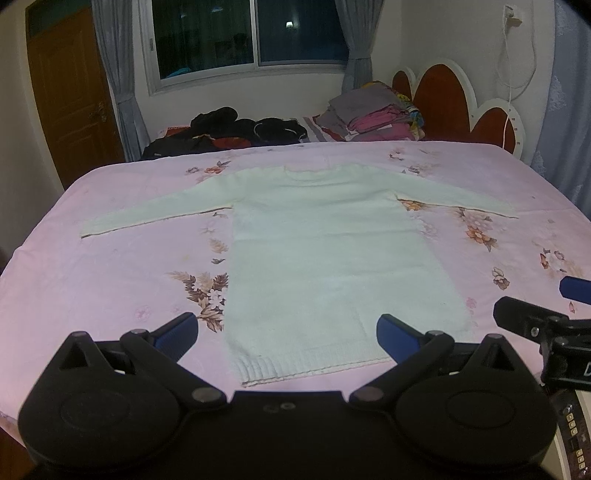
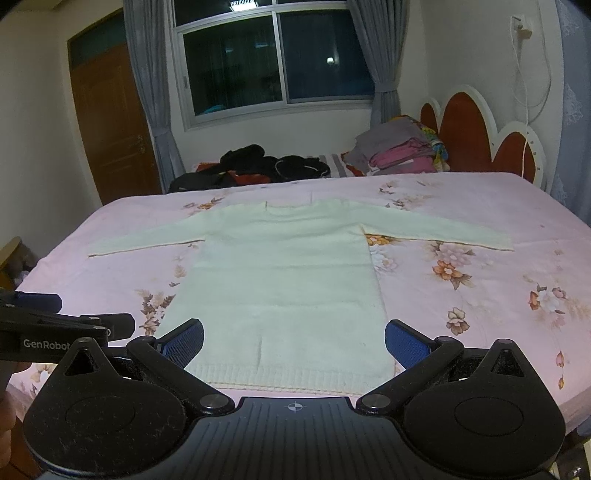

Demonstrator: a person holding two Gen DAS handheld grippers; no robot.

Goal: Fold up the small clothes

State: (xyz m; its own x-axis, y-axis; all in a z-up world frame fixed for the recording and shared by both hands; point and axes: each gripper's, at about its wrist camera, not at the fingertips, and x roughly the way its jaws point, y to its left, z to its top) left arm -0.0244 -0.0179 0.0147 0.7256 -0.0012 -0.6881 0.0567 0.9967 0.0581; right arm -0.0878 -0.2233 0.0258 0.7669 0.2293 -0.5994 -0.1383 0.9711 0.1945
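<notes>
A white long-sleeved knit sweater lies flat on the pink floral bedsheet, sleeves spread to both sides, hem nearest me. It also shows in the right wrist view. My left gripper is open and empty, held just above the hem. My right gripper is open and empty, also over the hem. In the left wrist view the right gripper shows at the right edge. In the right wrist view the left gripper shows at the left edge.
A heap of dark clothes lies at the far edge of the bed. A pile of folded grey and pink clothes sits by the red headboard. A window and a wooden door are behind.
</notes>
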